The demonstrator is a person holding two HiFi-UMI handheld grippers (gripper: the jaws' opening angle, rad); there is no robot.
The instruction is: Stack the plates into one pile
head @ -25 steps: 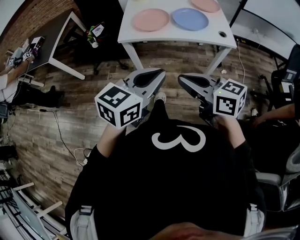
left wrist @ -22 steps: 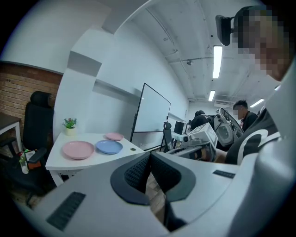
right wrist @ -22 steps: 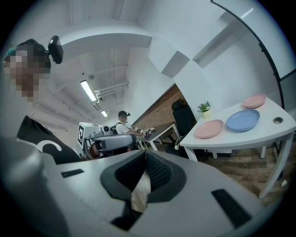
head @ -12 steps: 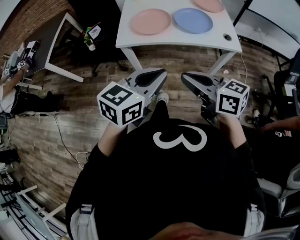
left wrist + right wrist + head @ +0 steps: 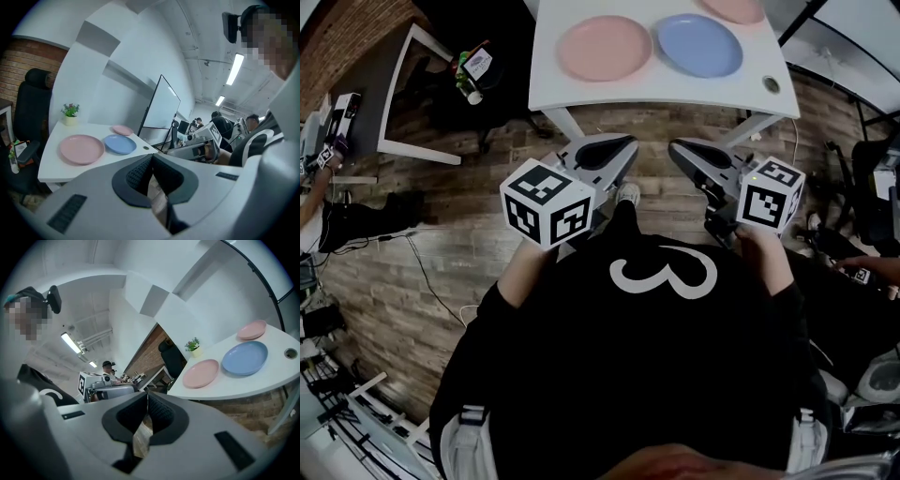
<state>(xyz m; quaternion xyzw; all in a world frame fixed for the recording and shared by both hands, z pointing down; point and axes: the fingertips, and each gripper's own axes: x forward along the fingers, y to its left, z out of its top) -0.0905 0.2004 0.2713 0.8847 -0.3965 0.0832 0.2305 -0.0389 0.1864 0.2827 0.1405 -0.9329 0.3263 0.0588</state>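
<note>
I hold my left gripper [image 5: 617, 150] and my right gripper [image 5: 682, 152] side by side in front of my chest, above the wooden floor [image 5: 412, 225]. Both are aimed toward the white surface [image 5: 581, 89] ahead and both are well short of it. The left gripper's jaws are pressed together with nothing between them, the dark ribbed pads meeting in a single line. The right gripper's jaws are closed and empty in the same way. The left marker cube [image 5: 547, 202] sits over my left forearm and the right marker cube [image 5: 769, 195] over my right hand, just above my black shirt [image 5: 661, 356]. The three plates lie separately on the surface, none on top of another. A pink plate [image 5: 605, 47] lies toward the left and a blue plate [image 5: 698, 44] just beside it on the right, their rims close. A second pink plate [image 5: 733, 7] lies beyond the blue one, cut off by the top edge of the head view. In the left gripper view it looks smaller than the other two, though that may only be its distance. A potted plant [image 5: 70, 114] stands at the far left corner of the surface, behind the pink plate. A round hole [image 5: 771, 84] sits in the near right corner. A whiteboard [image 5: 159, 108] stands past the right end of the surface, and a black office chair [image 5: 30, 108] stands to its left.
</note>
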